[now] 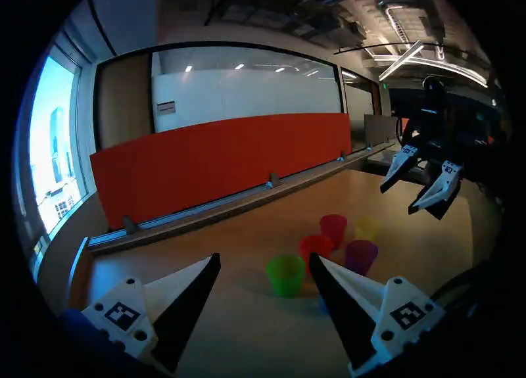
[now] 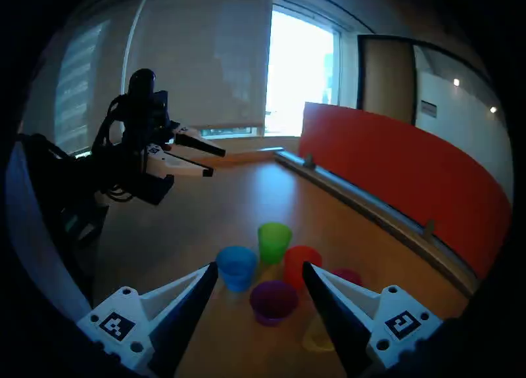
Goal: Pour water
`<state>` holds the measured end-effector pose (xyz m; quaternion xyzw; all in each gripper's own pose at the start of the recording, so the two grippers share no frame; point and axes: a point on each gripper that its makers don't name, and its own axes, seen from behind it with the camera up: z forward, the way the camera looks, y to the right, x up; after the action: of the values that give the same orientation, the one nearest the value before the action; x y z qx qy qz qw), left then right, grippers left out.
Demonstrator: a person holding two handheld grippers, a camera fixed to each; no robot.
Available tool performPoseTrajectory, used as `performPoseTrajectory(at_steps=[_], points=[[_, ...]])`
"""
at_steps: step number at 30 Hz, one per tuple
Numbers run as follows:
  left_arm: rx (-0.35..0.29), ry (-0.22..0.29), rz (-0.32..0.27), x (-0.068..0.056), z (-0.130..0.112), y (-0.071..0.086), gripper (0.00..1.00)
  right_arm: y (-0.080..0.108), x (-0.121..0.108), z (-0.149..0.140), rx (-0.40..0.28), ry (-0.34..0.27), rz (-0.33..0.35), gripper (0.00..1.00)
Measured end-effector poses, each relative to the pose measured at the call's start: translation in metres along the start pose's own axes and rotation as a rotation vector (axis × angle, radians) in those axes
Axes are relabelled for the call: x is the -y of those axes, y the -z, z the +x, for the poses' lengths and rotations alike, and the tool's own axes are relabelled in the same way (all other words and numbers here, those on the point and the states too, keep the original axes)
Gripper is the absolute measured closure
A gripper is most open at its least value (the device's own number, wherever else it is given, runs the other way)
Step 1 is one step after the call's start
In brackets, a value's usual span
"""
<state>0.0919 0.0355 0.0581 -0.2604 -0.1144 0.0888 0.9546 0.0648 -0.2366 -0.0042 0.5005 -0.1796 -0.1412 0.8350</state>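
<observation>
**Cups in a cluster, both grippers open above them**

Cups, six in all and each a different colour, stand close together on the wooden table (image 1: 250, 332): a green cup (image 1: 285, 275), an orange cup (image 1: 315, 245), a pink cup (image 1: 333, 228), a yellow cup (image 1: 367, 228), a purple cup (image 1: 361, 255) and a blue cup (image 2: 237, 266). I cannot tell whether any holds water.

There are two grippers. The left gripper (image 1: 263, 259) is held above the near edge of the cluster, tilted down toward it, its fingers spread wide with nothing between them. The right gripper (image 1: 396, 201) hangs in the air on the far side, raised well above the tabletop, jaws likewise parted and empty. A long red divider panel (image 1: 223, 154) runs along the table's back edge.
</observation>
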Motion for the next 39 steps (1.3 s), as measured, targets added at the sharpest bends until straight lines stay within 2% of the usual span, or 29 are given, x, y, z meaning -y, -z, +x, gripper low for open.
performPoseTrajectory(at_steps=[8,17,39], points=[[-0.004,-0.004,0.014,0.004,0.002,0.0,0.0,-0.035,0.009,-0.011,0.036,0.027,0.049,0.01],[-0.005,0.003,0.024,0.008,0.002,-0.002,0.0,-0.067,0.014,-0.025,0.072,0.027,0.085,0.01],[0.002,-0.003,0.033,0.012,-0.003,-0.006,0.0,-0.126,0.032,-0.051,0.168,0.059,0.146,0.0]])
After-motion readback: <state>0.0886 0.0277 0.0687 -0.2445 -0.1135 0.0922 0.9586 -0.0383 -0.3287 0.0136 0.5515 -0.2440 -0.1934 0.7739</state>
